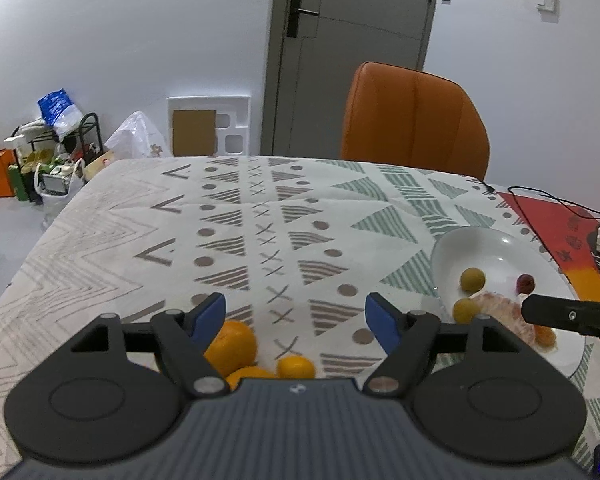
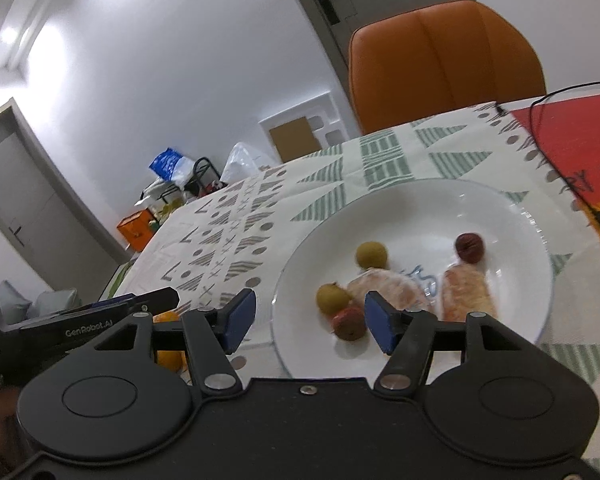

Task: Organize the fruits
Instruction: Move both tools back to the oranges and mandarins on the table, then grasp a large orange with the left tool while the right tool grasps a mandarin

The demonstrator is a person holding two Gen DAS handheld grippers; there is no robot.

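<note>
Both my grippers gape empty; left gripper point(image 1: 296, 316) over oranges point(image 1: 232, 346), next lower, clamp, carry to plate point(image 1: 496, 246).

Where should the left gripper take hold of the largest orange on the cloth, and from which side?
Grip the largest orange across its widest middle, coming from above. It is round, rests on the tablecloth, and sits under the open left gripper near its left finger, so shift left first.

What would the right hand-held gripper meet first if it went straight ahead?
Probably the white plate: the open right hand-held gripper points down at its near rim, with a reddish fruit just inside. Depth is uncertain.
</note>
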